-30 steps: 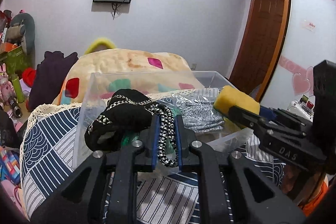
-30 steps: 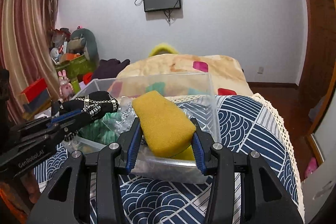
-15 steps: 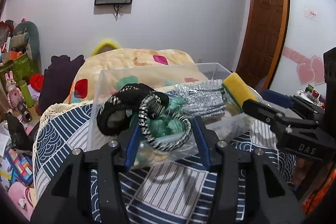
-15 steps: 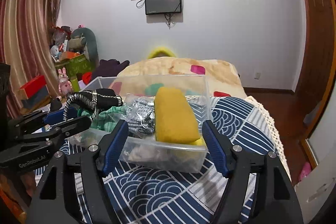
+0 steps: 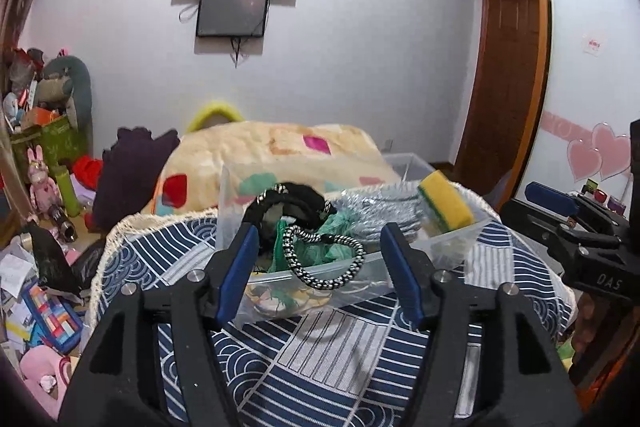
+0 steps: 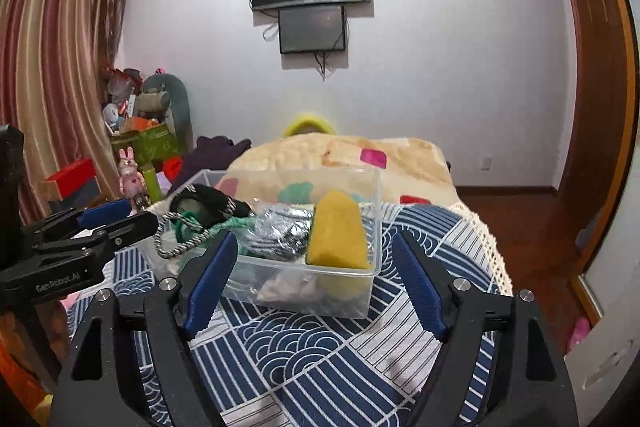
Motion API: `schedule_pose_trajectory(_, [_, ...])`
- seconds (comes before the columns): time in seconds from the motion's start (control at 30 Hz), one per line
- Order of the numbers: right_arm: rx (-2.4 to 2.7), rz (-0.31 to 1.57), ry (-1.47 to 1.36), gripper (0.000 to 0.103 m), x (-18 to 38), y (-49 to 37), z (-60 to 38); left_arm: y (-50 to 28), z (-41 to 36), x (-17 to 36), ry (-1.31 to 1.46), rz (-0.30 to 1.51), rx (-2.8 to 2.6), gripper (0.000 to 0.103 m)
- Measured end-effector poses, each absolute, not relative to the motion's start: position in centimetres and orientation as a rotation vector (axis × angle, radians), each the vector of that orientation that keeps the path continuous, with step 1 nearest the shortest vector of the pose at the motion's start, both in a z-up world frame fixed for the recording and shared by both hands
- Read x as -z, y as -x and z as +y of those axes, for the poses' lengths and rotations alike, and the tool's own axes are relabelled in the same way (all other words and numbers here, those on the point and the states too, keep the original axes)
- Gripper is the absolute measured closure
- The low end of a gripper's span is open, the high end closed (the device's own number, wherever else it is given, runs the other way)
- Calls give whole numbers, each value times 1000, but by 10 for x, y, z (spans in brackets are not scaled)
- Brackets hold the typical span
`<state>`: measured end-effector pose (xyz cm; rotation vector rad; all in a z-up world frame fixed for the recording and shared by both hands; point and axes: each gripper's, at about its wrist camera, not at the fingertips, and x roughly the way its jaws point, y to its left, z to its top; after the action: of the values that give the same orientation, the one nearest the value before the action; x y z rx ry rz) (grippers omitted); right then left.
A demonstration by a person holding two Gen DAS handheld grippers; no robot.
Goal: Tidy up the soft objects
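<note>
Sponge [image 6: 338, 233] stood on edge at bin [image 6: 374, 227] right wall, saving room; cord [image 5: 320, 259] draped over rim. Left gripper [image 5: 320, 275] and right gripper [image 6: 316, 283] spread wide, holding nothing.

R gripper [image 6: 316, 281] open; sponge [image 6: 338, 237] prob. in bin [image 6: 374, 211].

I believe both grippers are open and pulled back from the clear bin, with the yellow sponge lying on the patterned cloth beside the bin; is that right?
Not quite. The yellow sponge is not on the patterned cloth; it stands inside the clear bin, at its right end, as the right wrist view shows. The rest holds: the left gripper and right gripper are both open and back from the bin.
</note>
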<state>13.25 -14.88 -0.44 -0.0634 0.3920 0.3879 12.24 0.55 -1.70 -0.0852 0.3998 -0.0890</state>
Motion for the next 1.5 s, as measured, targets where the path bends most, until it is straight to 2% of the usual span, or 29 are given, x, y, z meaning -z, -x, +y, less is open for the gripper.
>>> schedule_pose_trajectory(0.4, [-437,273,60,22,-19,-94,-146,-64,5,-15,138,247,111,30])
schedule_pose_trajectory(0.53, [-454,265,56,18,-18,-88,-142,-54,5,-17,155,221,115,16])
schedule_pose_trajectory(0.77, [-451,264,75,17,-13,-83,-135,-44,0,-14,137,204,115,8])
schedule_pose_trajectory(0.9, [-452,265,70,16,-9,-80,-135,-40,-2,-12,135,197,110,5])
schedule_pose_trajectory(1.03, [-439,259,63,0,-8,-80,-136,-39,-2,-10,136,194,104,1])
schedule_pose_trajectory(1.5, [-433,261,41,0,-7,-79,-141,-36,-2,-6,121,191,82,0])
